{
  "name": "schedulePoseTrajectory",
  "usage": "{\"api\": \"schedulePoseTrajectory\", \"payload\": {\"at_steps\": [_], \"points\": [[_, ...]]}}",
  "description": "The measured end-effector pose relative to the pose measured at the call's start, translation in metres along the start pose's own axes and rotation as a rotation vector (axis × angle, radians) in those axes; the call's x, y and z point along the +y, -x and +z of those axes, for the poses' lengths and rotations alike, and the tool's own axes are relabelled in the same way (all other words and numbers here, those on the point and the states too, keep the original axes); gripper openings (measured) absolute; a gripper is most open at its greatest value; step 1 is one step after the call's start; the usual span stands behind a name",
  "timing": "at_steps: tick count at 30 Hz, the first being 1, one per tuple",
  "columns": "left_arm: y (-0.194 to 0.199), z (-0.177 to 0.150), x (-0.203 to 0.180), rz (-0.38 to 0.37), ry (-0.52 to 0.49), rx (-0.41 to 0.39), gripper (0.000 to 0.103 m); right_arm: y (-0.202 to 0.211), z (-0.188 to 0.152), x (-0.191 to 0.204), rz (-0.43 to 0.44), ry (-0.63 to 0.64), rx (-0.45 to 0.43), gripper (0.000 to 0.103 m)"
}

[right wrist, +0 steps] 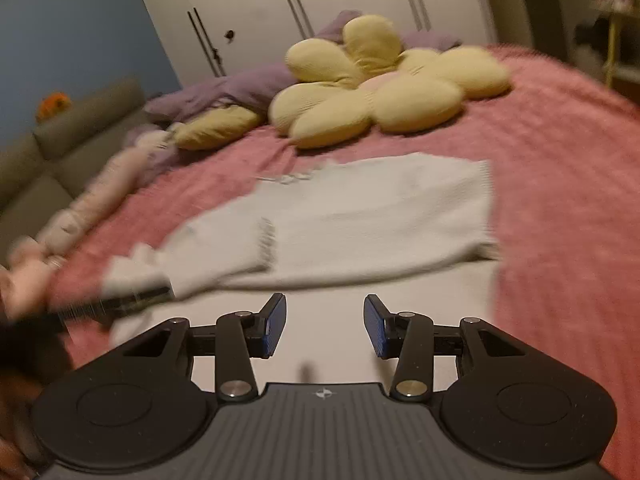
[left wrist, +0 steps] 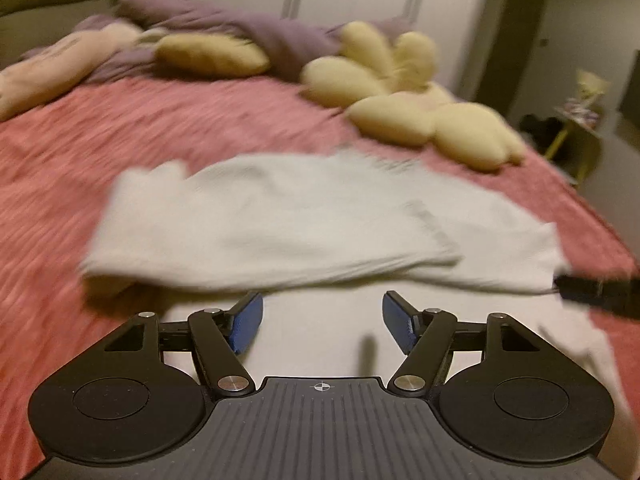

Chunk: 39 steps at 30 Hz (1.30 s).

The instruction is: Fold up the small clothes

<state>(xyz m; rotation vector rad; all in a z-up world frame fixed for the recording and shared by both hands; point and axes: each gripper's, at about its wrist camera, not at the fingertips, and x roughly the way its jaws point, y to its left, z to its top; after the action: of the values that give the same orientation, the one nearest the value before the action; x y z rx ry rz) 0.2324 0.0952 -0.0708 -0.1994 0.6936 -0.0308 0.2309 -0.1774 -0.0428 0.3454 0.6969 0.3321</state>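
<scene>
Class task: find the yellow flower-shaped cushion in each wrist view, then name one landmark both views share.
Left wrist view: flower cushion upper right, beyond the white garment.
Right wrist view: flower cushion top centre, beyond the garment.
Shared landmark: purple blanket behind the cushion.

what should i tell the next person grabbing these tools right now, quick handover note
Left tool: open, nothing between its pads, hovering over the near edge of the white garment.
Right tool: open, empty, also over the garment's near edge.
Garment: lies on the pink bedspread, in front of the yellow flower cushion.
Done: part of the garment appears folded over itself, with a raised layer above a flat one nearer the tools. The views are blurred, so check.
Left: finish the fold, probably by gripping the near edge with both tools and bringing it over.
</scene>
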Motion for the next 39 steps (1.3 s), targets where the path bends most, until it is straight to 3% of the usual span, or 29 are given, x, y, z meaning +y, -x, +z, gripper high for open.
{"api": "schedulePoseTrajectory", "payload": {"at_steps": [3, 6, 12, 14, 15, 17, 20, 22, 24, 26, 29, 34, 36, 39], "points": [[0.001, 0.002, 0.021, 0.039, 0.02, -0.002, 0.072, -0.035, 0.019, 0.008, 0.096, -0.052, 0.026, 0.042], [-0.001, 0.002, 0.035, 0.04, 0.072, 0.006, 0.073, -0.078, 0.031, 0.015, 0.129, -0.106, 0.089, 0.043], [-0.001, 0.001, 0.043, 0.03, 0.103, 0.005, 0.073, -0.13, 0.033, 0.035, 0.057, -0.067, 0.163, 0.039], [-0.001, 0.001, 0.044, 0.026, 0.115, 0.005, 0.073, -0.129, 0.034, 0.044, 0.036, -0.011, 0.149, 0.008], [-0.002, 0.003, 0.044, 0.028, 0.121, 0.003, 0.073, -0.126, 0.035, 0.046, 0.035, 0.009, 0.135, 0.009], [-0.003, 0.006, 0.046, 0.032, 0.134, -0.002, 0.073, -0.104, 0.038, 0.051, -0.02, 0.073, 0.022, 0.008], [-0.011, 0.014, 0.049, 0.059, 0.147, -0.005, 0.072, -0.067, 0.039, 0.048, -0.202, 0.152, -0.167, 0.008], [-0.015, 0.017, 0.05, 0.077, 0.165, -0.005, 0.072, -0.05, 0.036, 0.034, -0.292, 0.15, -0.233, 0.009], [-0.018, 0.02, 0.05, 0.083, 0.174, -0.005, 0.072, -0.045, 0.032, 0.018, -0.34, 0.152, -0.222, 0.009], [-0.019, 0.021, 0.048, 0.085, 0.174, -0.003, 0.072, -0.049, 0.029, -0.005, -0.349, 0.106, -0.146, 0.011], [-0.018, 0.022, 0.047, 0.085, 0.172, -0.001, 0.073, -0.056, 0.029, -0.034, -0.29, -0.007, -0.048, 0.015], [-0.018, 0.024, 0.047, 0.087, 0.177, 0.007, 0.073, -0.066, 0.03, -0.051, -0.202, -0.113, -0.009, 0.015], [-0.018, 0.024, 0.047, 0.09, 0.169, 0.005, 0.073, -0.07, 0.033, -0.046, -0.204, -0.077, -0.006, 0.011], [-0.018, 0.025, 0.046, 0.091, 0.157, 0.002, 0.074, -0.059, 0.035, -0.024, -0.284, 0.099, -0.107, 0.009]]}}
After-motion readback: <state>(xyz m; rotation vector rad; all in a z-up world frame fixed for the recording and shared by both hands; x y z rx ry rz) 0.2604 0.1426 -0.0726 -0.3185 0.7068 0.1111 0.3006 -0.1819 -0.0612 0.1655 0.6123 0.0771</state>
